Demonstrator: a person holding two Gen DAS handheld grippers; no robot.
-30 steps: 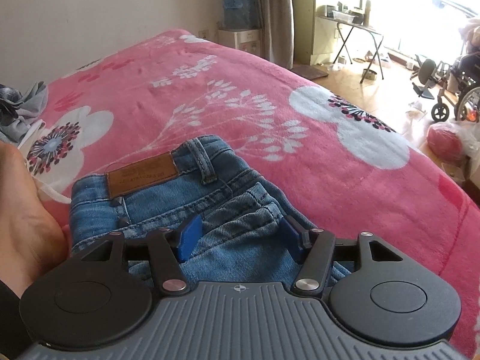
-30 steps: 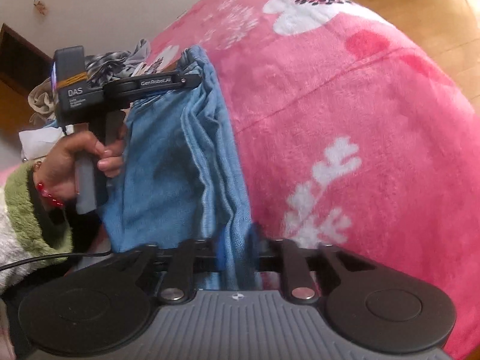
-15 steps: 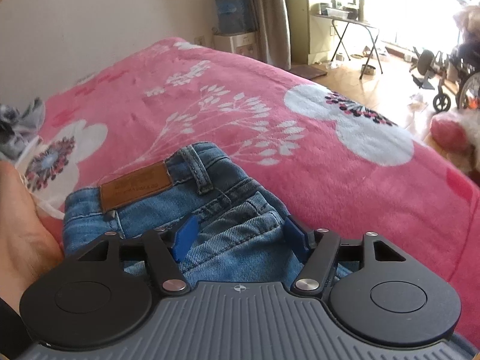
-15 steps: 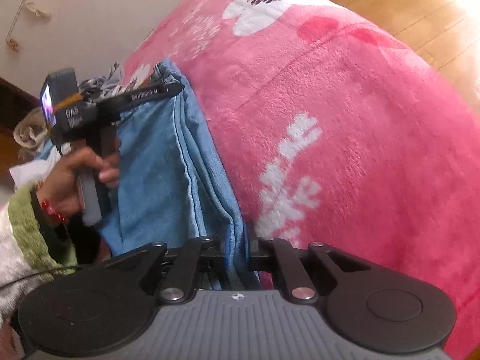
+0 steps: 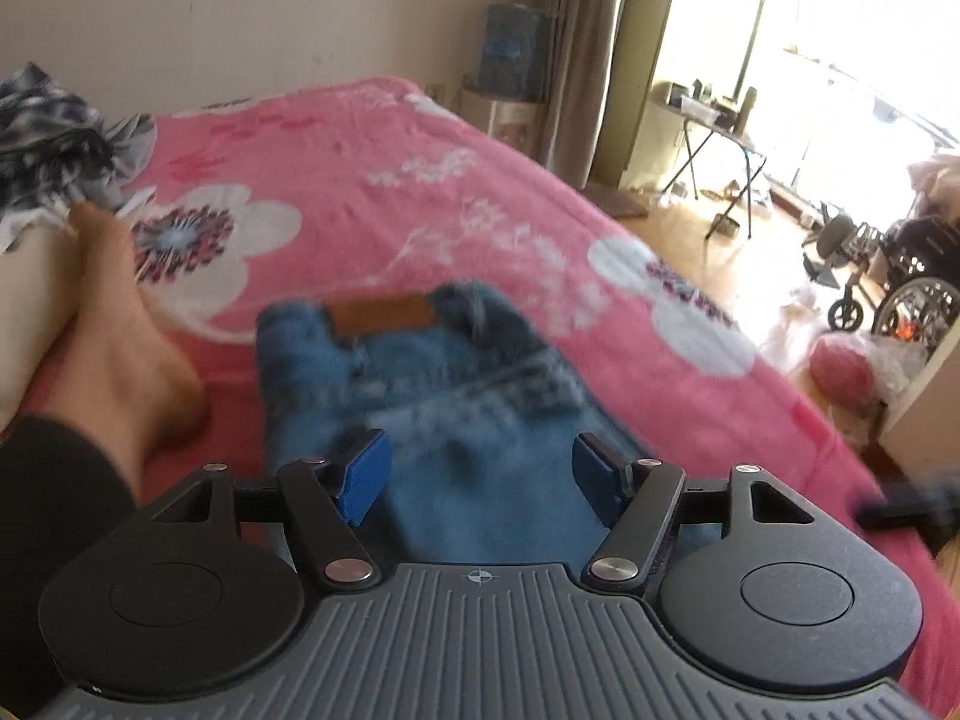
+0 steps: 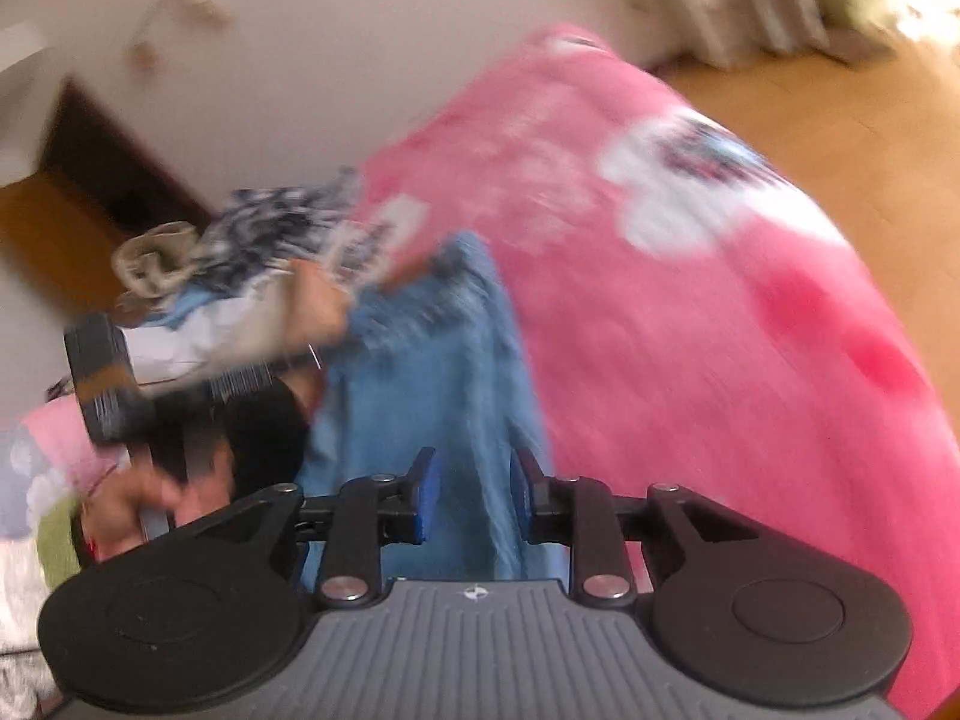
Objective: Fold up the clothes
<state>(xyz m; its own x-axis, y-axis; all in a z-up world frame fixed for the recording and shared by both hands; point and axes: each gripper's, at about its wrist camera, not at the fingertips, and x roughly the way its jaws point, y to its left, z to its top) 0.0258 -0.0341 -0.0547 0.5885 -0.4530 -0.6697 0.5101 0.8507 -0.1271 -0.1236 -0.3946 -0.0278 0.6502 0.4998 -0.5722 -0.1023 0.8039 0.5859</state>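
Blue jeans point(image 5: 432, 384) lie folded on the pink flowered blanket point(image 5: 372, 192), waistband with its brown leather patch point(image 5: 384, 313) at the far end. My left gripper point(image 5: 480, 477) is open above the near part of the jeans, blue pads point(image 5: 363, 477) apart and holding nothing. In the right wrist view the jeans point(image 6: 420, 396) run away from me along the blanket point(image 6: 690, 330). My right gripper point(image 6: 474, 495) is open, its pads either side of the leg fabric with gaps showing. The left gripper point(image 6: 114, 384) shows blurred at the left.
A bare foot point(image 5: 114, 336) rests on the bed left of the jeans. A heap of patterned clothes point(image 5: 54, 138) lies at the bed's far left. Beyond the bed's right edge are wood floor, a folding table point(image 5: 720, 138) and a wheelchair point(image 5: 900, 276).
My right gripper has opened and let go of the jeans' leg. My left gripper has pulled back and up from the waistband. Both views are motion-blurred.
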